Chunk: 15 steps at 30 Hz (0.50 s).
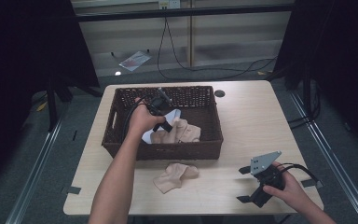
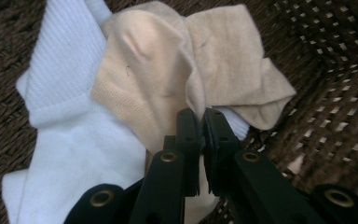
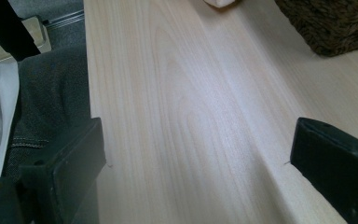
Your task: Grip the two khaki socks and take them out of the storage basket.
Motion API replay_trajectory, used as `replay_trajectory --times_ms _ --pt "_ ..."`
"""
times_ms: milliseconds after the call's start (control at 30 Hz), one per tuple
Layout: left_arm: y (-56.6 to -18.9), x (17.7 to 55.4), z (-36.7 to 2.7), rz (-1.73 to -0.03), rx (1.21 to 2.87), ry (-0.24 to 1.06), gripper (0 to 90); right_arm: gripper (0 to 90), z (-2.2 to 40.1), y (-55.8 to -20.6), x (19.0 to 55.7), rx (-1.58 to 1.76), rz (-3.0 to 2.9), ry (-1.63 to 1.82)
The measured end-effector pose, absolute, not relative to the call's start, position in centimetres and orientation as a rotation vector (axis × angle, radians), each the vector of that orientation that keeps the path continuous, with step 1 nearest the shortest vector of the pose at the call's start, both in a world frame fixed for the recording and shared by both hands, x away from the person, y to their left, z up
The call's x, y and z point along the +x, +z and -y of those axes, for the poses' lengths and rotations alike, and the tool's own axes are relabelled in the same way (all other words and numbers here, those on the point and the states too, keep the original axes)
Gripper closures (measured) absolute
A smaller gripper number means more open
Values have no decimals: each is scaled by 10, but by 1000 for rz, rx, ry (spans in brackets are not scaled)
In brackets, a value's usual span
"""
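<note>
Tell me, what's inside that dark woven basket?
Inside the dark woven wicker basket lie a beige sock and, partly under it, a white ribbed sock. The left gripper pinches the beige one. Whatever lies beneath the socks is covered.

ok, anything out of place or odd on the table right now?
One beige sock lies crumpled on the table in front of the wicker basket, while the other beige sock and a white sock are inside. The left gripper is shut on a fold of the beige one. No damage visible.
</note>
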<state>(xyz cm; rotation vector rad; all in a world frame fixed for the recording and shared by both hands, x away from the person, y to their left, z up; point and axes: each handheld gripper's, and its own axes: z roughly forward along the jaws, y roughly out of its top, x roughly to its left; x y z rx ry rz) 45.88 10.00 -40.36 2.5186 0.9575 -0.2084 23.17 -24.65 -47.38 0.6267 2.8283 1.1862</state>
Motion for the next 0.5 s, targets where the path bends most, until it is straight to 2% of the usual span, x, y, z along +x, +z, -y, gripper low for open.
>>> replay_trajectory --times_ms 500 --pt "-357 450 -122 -977 2494 -206 861 28 246 -474 232 636 -2827 1182"
